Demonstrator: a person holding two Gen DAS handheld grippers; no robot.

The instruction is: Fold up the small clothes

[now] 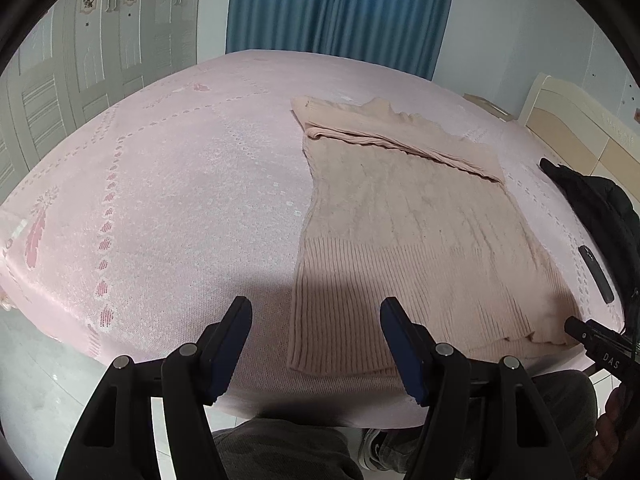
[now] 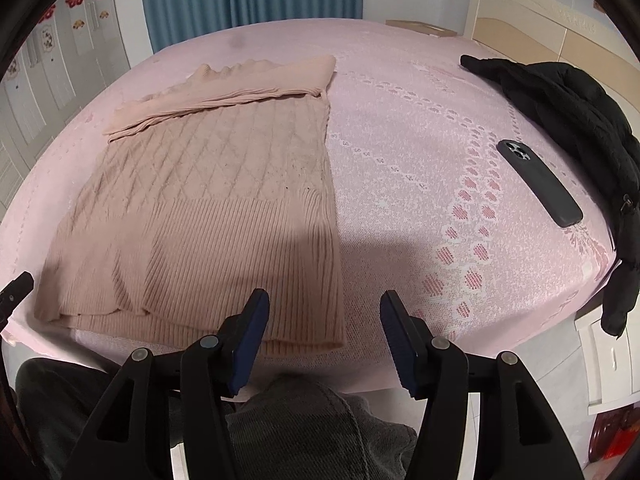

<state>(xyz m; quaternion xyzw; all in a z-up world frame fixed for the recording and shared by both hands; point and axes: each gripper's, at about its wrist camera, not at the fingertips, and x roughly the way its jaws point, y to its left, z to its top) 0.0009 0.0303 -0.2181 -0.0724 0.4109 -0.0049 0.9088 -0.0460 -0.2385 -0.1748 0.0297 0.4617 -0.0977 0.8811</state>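
Observation:
A beige knitted sweater (image 1: 404, 236) lies flat on the pink bedspread (image 1: 180, 184), its sleeves folded across the top and its ribbed hem toward me at the bed's near edge. My left gripper (image 1: 316, 312) hovers open over the hem's left corner, nothing between its fingers. In the right wrist view the same sweater (image 2: 208, 200) fills the left half of the bed. My right gripper (image 2: 324, 304) stands open above the hem's right corner and the bedspread (image 2: 400, 160), holding nothing. The right gripper's tip (image 1: 576, 326) shows at the far right of the left wrist view.
A dark phone (image 2: 538, 182) lies on the bed to the right, with a black jacket (image 2: 568, 108) beyond it hanging over the edge. The person's knees in grey trousers (image 2: 304, 432) are below the bed edge. A headboard (image 2: 540, 20) and blue curtain (image 1: 340, 8) stand behind.

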